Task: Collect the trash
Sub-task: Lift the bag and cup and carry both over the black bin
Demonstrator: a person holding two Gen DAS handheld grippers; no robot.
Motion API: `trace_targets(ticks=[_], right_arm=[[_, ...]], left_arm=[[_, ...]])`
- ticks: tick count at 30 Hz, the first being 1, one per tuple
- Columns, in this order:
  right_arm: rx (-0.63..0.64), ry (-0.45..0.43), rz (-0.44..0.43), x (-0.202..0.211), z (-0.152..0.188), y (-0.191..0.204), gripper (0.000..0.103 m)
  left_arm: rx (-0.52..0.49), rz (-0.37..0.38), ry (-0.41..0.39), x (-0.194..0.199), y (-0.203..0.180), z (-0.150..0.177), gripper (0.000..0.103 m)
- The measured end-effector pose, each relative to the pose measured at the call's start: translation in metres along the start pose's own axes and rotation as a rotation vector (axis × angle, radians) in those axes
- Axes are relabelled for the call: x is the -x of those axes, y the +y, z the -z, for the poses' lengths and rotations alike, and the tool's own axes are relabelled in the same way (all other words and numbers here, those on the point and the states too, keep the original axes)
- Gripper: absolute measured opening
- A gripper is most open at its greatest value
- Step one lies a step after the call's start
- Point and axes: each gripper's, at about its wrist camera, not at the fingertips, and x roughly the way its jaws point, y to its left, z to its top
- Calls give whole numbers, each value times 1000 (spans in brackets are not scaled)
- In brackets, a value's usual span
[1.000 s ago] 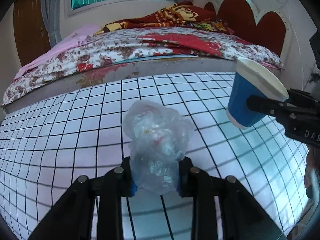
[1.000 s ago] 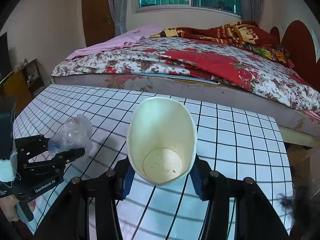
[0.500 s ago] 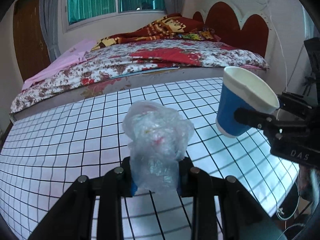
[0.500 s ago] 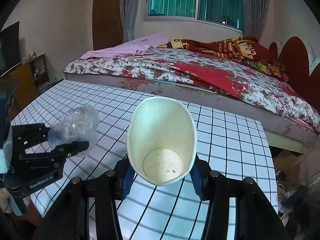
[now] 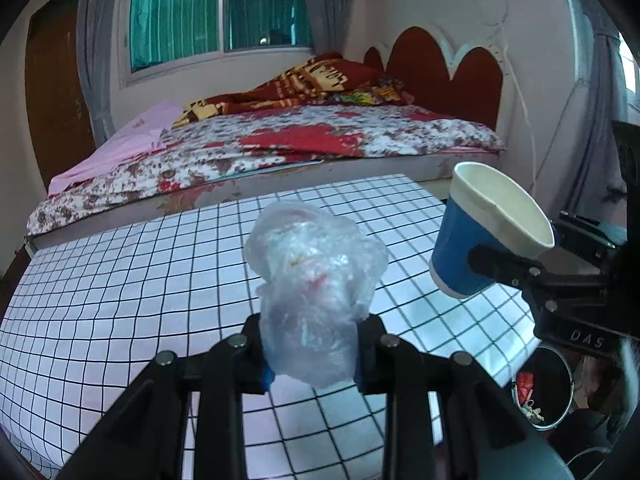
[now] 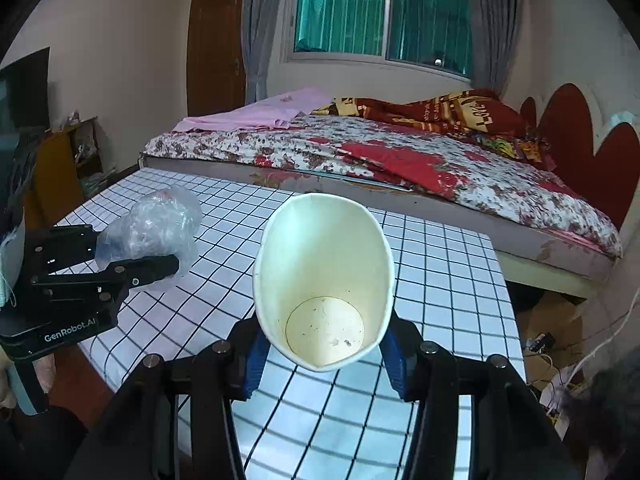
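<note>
A crumpled clear plastic bag (image 5: 316, 280) is clamped in my left gripper (image 5: 314, 350), held in the air above the checkered table (image 5: 120, 280). From the right wrist view the same bag (image 6: 154, 226) and left gripper (image 6: 140, 268) appear at the left. My right gripper (image 6: 324, 344) is shut on an empty paper cup (image 6: 324, 276), blue outside and white inside, squeezed oval. In the left wrist view that cup (image 5: 480, 240) hangs at the right, past the table's right edge. A bin (image 5: 544, 388) with trash inside stands on the floor low at the right.
A bed (image 6: 400, 160) with a floral and red cover runs along the far side of the table. A red headboard (image 5: 448, 76) stands at the right. A wooden shelf (image 6: 60, 160) is at the left wall. Cables (image 6: 560, 372) lie on the floor at the right.
Both grippers have drawn back from the bed and risen with their loads; the table's right edge and the floor bin have come into view. Neither grip has changed.
</note>
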Motion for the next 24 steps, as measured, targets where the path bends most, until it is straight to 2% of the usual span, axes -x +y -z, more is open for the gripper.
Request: trace_targets(ticks=[8, 24], right_arm=[[-60, -27, 60, 41, 22, -25, 52], [-202, -9, 262, 121, 86, -100, 52]], left_arm=[[-40, 59, -31, 8, -38, 7, 29], [-109, 273, -39, 1, -145, 17, 29]])
